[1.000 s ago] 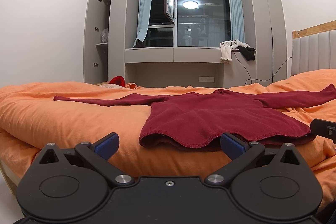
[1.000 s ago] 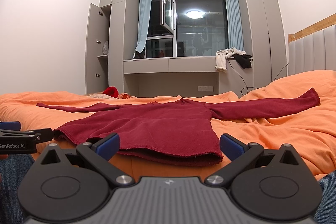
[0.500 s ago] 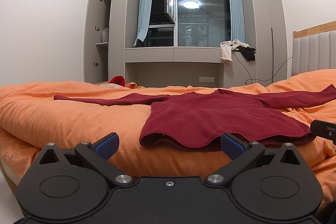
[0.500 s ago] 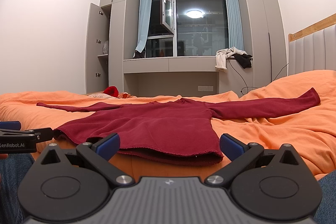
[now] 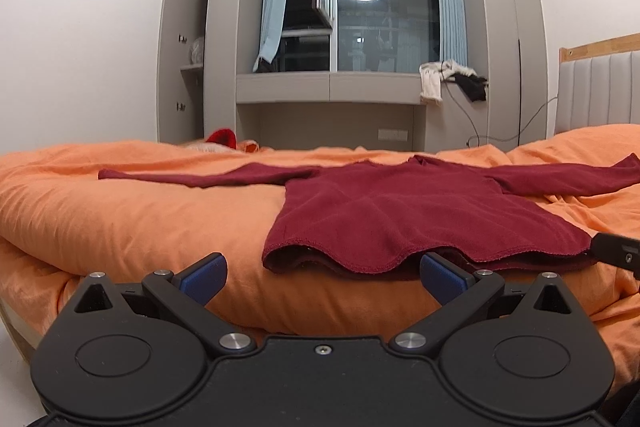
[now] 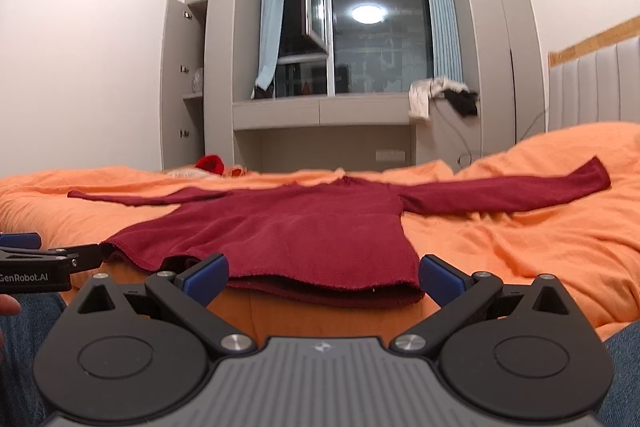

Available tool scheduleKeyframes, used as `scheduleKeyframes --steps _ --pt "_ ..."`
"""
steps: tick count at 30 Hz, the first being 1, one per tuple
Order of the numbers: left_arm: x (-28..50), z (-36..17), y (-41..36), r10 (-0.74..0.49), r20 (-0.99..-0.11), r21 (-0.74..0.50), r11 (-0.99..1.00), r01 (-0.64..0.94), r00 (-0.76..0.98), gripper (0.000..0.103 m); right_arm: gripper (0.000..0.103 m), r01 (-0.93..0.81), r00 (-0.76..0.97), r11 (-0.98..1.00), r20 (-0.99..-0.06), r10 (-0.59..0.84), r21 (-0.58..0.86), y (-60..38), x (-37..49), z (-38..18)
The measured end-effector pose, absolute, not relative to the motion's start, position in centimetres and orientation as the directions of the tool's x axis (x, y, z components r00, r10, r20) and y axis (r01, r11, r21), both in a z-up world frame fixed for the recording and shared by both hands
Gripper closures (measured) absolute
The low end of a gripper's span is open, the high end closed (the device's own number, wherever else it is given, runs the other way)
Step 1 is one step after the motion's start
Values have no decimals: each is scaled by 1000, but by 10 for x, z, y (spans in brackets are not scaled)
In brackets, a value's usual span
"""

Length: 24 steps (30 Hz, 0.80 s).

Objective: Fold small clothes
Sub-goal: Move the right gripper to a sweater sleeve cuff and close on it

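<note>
Left wrist view: almost nothing has changed over the last second. The left gripper (image 5: pixel 322 273) remains spread wide and empty, low at the near edge of the orange duvet (image 5: pixel 120 203). Ahead of it and somewhat right lies the maroon sweater (image 5: pixel 400 215), flat, both sleeves out to the sides, its near hem just beyond the right-hand blue fingertip (image 5: pixel 442 277), apparently clear of it. At far right, part of the other tool shows beside the hem corner.

Right wrist view: the right gripper (image 6: pixel 322 275) is likewise spread and empty, now a little nearer the hem. The hem spans the gap directly ahead, between the fingers. The left tool sits at far left, beside the hem's left corner.

Assessment: folding has not begun; both tools are staged at the hem, probably for a first grasp.
</note>
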State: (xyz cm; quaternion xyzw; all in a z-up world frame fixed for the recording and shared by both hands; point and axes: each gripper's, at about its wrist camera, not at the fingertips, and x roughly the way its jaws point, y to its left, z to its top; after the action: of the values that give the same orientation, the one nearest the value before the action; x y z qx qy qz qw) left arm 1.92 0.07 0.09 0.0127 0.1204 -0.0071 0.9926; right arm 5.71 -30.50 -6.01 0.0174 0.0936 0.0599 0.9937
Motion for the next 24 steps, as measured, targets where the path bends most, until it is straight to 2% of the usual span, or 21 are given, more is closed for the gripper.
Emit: scheduleKeyframes --steps 10,16,24 --pt "57 29 -1 42 -343 31 999 -33 939 0 0 -118 935 982 -317 160 148 -328 91 -45" --pt "98 44 -13 102 -407 76 994 -77 908 0 0 -76 915 985 -381 130 154 -356 133 -24" --pt "155 67 -34 72 -406 102 994 -33 911 0 0 64 908 992 -418 -14 106 -399 176 3"
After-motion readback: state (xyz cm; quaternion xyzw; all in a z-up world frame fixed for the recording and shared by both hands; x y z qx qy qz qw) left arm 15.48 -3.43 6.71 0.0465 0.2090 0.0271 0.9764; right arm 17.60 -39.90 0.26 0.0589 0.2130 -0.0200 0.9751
